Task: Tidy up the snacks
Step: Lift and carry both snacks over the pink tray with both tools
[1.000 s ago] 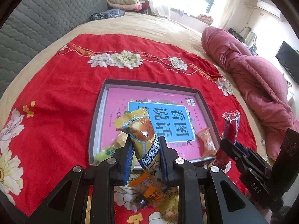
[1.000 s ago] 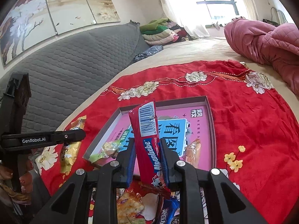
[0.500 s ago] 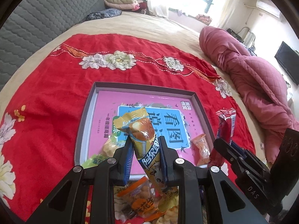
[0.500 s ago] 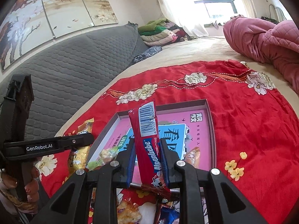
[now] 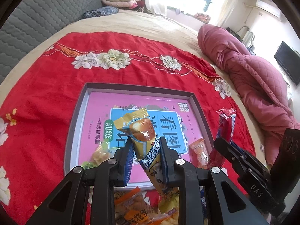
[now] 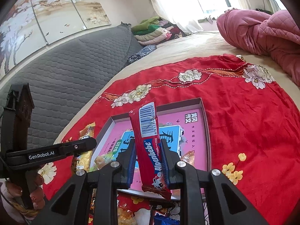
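Observation:
My left gripper (image 5: 145,144) is shut on a yellow snack packet (image 5: 143,131), held upright above the near edge of a shallow grey box (image 5: 131,86) with a pink printed floor. My right gripper (image 6: 147,148) is shut on a red Alpenliebe candy stick (image 6: 148,142), also upright over the box (image 6: 205,131). In the left wrist view the red stick (image 5: 225,123) and the right gripper (image 5: 223,146) appear at the right, beside the box's right wall. Inside the box lie an orange wrapped candy (image 5: 198,150) and a green-yellow packet (image 5: 99,153).
The box rests on a red flowered cloth (image 5: 46,93) on a bed. Loose snack packets (image 5: 135,206) lie on the cloth just under the grippers. A pink quilt (image 5: 253,78) is bunched at the right, a grey padded headboard (image 6: 65,71) runs along the left.
Both grippers have shifted forward over the box with their packets still held; the box now sits closer and lower in both views.

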The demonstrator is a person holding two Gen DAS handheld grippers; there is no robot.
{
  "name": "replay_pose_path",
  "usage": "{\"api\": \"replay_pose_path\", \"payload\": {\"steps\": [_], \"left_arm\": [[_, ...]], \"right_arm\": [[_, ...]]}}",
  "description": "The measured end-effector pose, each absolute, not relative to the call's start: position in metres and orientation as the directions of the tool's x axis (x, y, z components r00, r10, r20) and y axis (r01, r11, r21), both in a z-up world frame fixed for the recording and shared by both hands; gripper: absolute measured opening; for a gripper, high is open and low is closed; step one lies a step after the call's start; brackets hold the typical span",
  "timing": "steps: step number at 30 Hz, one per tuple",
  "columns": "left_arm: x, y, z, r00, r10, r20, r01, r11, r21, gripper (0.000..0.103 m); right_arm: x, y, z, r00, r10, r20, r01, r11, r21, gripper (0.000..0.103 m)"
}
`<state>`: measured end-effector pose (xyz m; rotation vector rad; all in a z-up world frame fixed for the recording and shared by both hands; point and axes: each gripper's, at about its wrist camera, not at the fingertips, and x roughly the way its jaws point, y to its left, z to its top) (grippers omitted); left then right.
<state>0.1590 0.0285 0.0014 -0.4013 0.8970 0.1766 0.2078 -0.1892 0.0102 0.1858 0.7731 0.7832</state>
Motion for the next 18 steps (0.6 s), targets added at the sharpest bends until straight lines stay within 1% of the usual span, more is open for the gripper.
{"api": "replay_pose_path", "payload": {"steps": [8, 12, 18], "left_arm": [[0.174, 0.024, -0.009, 0.602, 0.004, -0.799, -0.314, 0.92, -0.233, 0.026], [0.181, 0.028, -0.016, 0.595, -0.004, -0.804, -0.321, 0.915, -0.243, 0.026], [0.188, 0.032, -0.028, 0.576, 0.014, -0.817, -0.342, 0.912, -0.225, 0.026]], "right_arm": [[0.214, -0.186, 0.005, 0.447, 0.692, -0.566, -0.561, 0.71, 0.425, 0.025], [0.216, -0.183, 0.002, 0.439, 0.692, -0.573, -0.558, 0.71, 0.43, 0.025], [0.218, -0.176, -0.005, 0.428, 0.683, -0.593, -0.559, 0.715, 0.42, 0.025]]}}
